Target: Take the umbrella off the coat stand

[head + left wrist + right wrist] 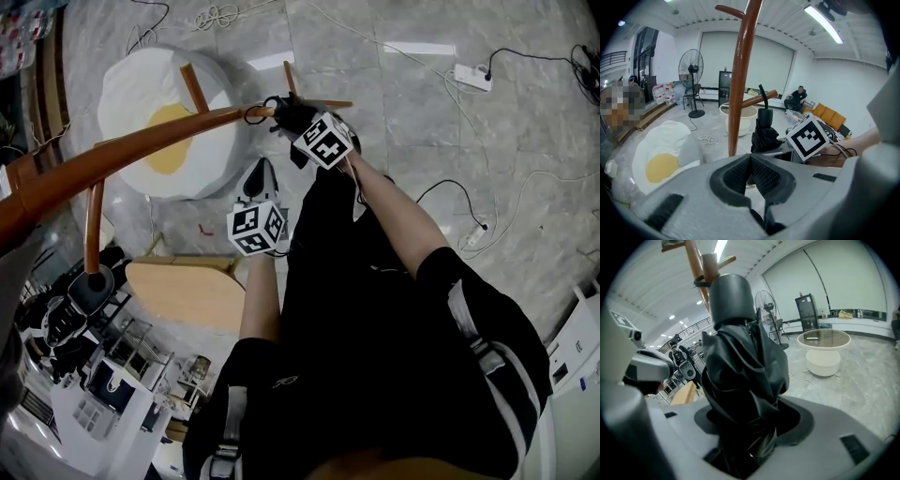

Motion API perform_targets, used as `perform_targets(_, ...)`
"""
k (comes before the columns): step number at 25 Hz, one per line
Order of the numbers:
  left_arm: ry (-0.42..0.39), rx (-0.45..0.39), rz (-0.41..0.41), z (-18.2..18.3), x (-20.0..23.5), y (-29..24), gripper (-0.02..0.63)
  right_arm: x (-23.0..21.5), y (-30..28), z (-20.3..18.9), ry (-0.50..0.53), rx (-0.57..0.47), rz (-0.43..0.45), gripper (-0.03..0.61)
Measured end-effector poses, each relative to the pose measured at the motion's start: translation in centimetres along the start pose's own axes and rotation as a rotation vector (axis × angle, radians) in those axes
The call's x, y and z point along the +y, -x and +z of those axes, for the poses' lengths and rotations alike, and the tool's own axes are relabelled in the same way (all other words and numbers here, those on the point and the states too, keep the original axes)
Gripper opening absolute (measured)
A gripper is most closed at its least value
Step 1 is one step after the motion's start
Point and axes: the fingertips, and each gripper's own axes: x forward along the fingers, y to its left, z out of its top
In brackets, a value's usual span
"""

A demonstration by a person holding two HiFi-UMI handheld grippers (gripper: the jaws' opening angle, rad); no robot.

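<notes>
- Our right gripper (751,427) has its jaws clamped on the umbrella (740,371). The folded black cloth fills the gap between them, and the bundle runs up and away from the jaws to its rounded grey handle (731,291).
- Beyond the handle, a dark strap (700,281) loops round a peg (695,258) of the stand (112,155). The umbrella is in our jaws but, we judge, not yet free of the stand.
- Our left gripper (750,172) has its jaws closed together with nothing between them. The umbrella stands ahead of them and slightly to the right, with the stand just left of it.
- We judge this to be a small folding umbrella: light, with a stiff core under soft, slick cloth. The cloth gives and can slide under the pads, so a hold on cloth alone may creep if the strap tugs.
- The firmer places to take hold are the handle, or the part of the bundle where the ribs pack tight. The strap is limp and will follow wherever we lead it.
- The next move calls for carrying the bundle along the peg towards its tip, so that the loop slips off rather than snags. A pull straight away from the peg could rock the stand.
</notes>
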Motion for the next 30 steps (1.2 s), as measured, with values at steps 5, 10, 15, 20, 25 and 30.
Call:
perform_targets(5, 0.004, 0.003, -0.003, -0.1, -0.5, 0.0, -0.002, -0.3, 0.4, -0.4, -0.015, 0.004, -0.003, 0.253)
perform_targets(10, 0.001, 0.002, 0.000, 0.1, -1.2, 0.1, -0.002, -0.6, 1.5, -0.4, -0.027, -0.008, -0.009, 0.253)
perform_targets(15, 0.001, -0.006, 0.004, 0.4, -1.9, 0.1, -0.002, -1.2, 2.6, -0.7, -0.032, -0.018, -0.024, 0.253)
perform_targets(20, 0.000, -0.015, 0.005, 0.5, -2.6, 0.7, -0.002, -0.9, 4.1, -1.1, -0.047, -0.031, -0.029, 0.253)
perform_targets(25, 0.008, -0.032, 0.017, 0.4, -3.3, 1.5, -0.002, -0.7, 6.3, -1.9, -0.074, -0.039, -0.042, 0.253)
perform_targets(30, 0.014, -0.052, 0.030, 0.1, -4.1, 2.7, -0.002, -0.2, 8.9, -2.4, -0.077, -0.059, -0.065, 0.253)
